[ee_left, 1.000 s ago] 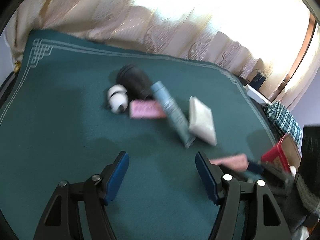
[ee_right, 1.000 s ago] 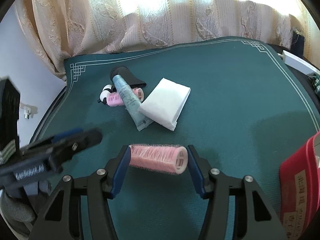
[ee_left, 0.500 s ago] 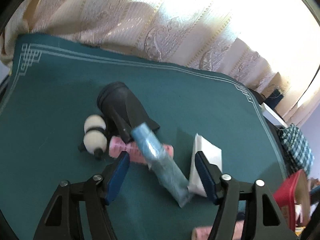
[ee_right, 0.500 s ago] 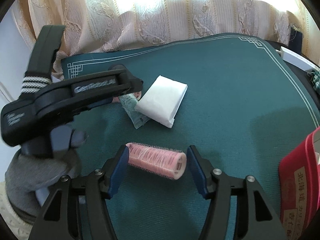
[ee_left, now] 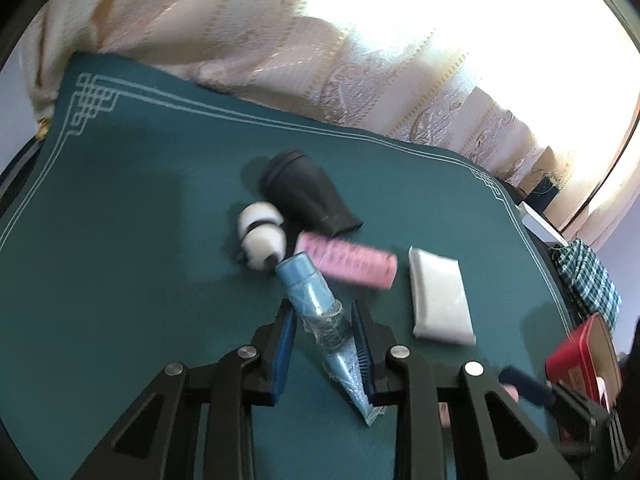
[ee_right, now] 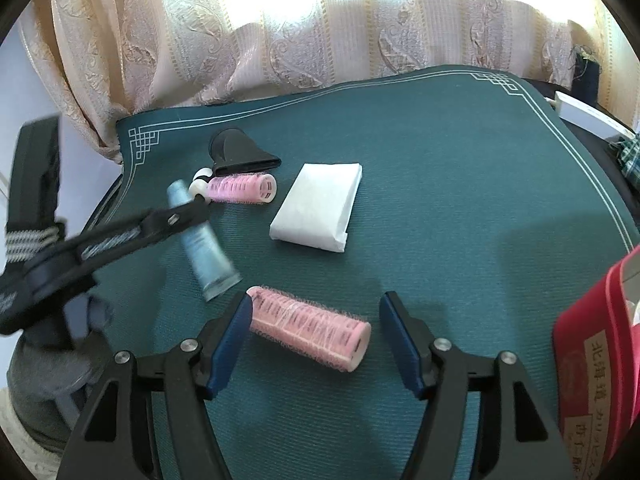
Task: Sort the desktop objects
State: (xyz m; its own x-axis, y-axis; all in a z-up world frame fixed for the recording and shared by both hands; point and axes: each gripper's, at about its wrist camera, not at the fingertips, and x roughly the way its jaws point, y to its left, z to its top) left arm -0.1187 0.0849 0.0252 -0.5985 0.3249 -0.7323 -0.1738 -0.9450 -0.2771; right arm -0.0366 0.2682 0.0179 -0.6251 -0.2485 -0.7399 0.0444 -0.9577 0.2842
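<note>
**Left gripper closes on a blue tube**

In the left wrist view, lower centre, the left gripper (ee_left: 324, 344) has just been closing; its blue pads now pinch the blue tube (ee_left: 320, 312), likely to lift it clear of the clutter.

In the right wrist view, the right gripper (ee_right: 316, 336) has been opening and stands wide around a pink hair roller (ee_right: 308, 326) lying on the green mat (ee_right: 460, 160), apparently released there.

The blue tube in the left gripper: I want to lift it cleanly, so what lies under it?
Only green mat shows beneath the blue tube, clamped in the left gripper. Its cap nears the panda toy and pink roller; contact is unclear.
</note>
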